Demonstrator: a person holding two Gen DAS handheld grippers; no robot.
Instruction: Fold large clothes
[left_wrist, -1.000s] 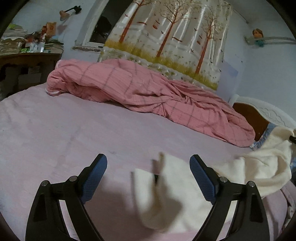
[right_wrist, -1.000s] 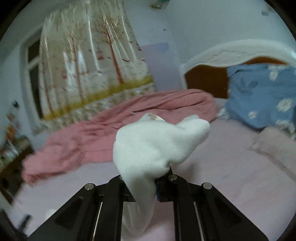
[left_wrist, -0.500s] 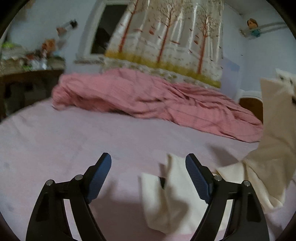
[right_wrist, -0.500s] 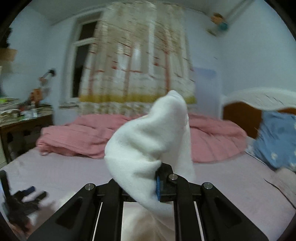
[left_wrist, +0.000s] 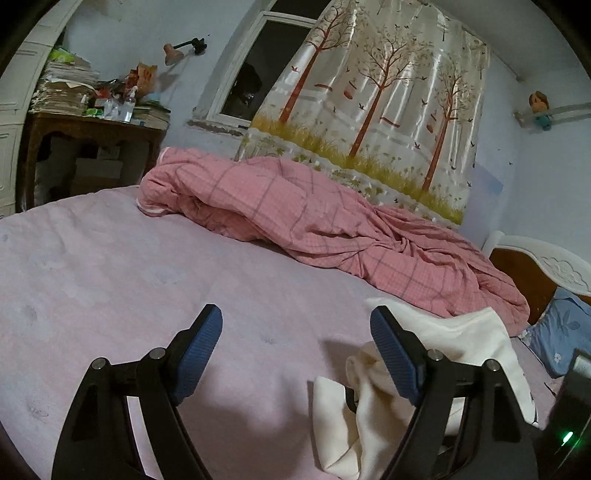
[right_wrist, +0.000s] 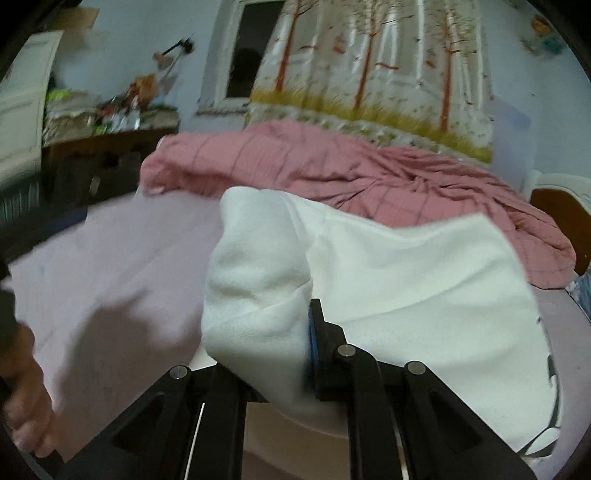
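Observation:
A cream white garment (left_wrist: 461, 343) lies crumpled on the lilac bed sheet (left_wrist: 110, 280) at the lower right of the left wrist view. My left gripper (left_wrist: 295, 354) is open and empty, hovering over the sheet with its right finger in front of the garment. In the right wrist view my right gripper (right_wrist: 295, 332) is shut on a bunched fold of the same white garment (right_wrist: 406, 280), which drapes over its fingers and spreads to the right. The left finger is hidden under the cloth.
A pink checked quilt (left_wrist: 314, 225) lies heaped along the far side of the bed. A blue flowered pillow (left_wrist: 561, 332) and the white headboard (left_wrist: 546, 262) are at the right. A cluttered wooden desk (left_wrist: 88, 125) stands at the left. A hand (right_wrist: 22, 387) shows at the lower left.
My right gripper has swung down and left with the garment, from held high to low over the bed. The garment now lies lower and more spread out by the left gripper.

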